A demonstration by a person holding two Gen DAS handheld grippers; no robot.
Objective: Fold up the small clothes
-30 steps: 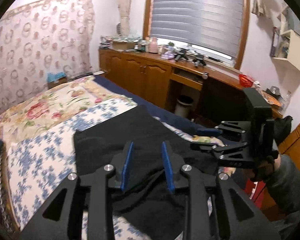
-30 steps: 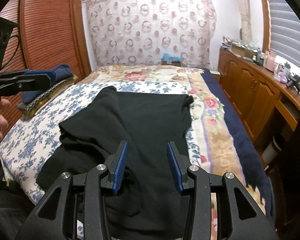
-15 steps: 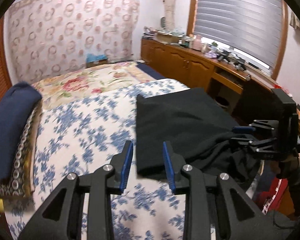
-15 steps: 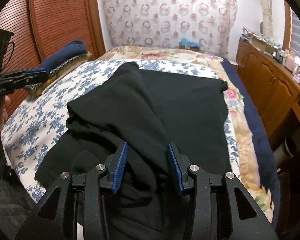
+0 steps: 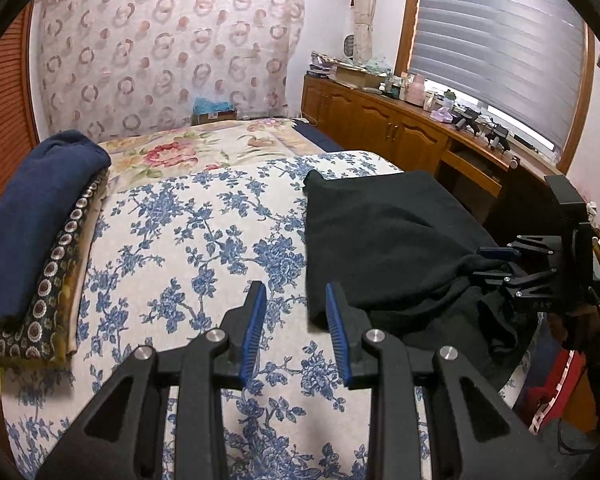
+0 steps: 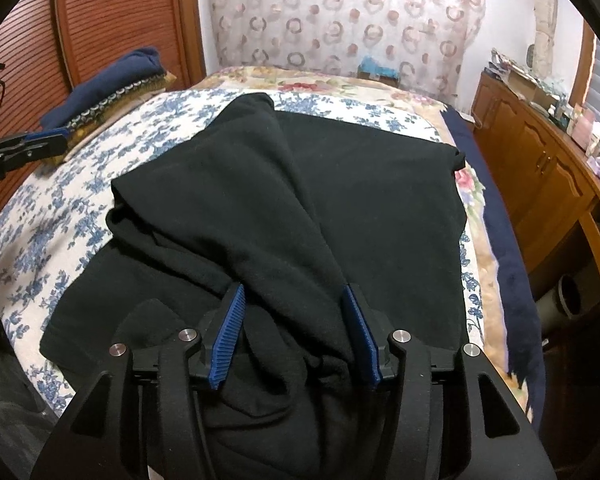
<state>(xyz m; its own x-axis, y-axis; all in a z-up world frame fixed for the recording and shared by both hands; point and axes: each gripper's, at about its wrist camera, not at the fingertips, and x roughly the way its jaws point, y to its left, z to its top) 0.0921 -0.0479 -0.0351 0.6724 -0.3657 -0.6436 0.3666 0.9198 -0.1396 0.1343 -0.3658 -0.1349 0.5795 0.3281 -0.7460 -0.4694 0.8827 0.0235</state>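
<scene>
Black garment [image 6: 340,200] bunches between parted right gripper [image 6: 296,336]; left gripper [image 5: 294,320] hovers apart

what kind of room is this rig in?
Almost certainly a home bedroom: a bed with a blue floral bedspread carries the black garment being folded, folded bedding is stacked at one side, and wooden cabinets run under a window with blinds.
</scene>
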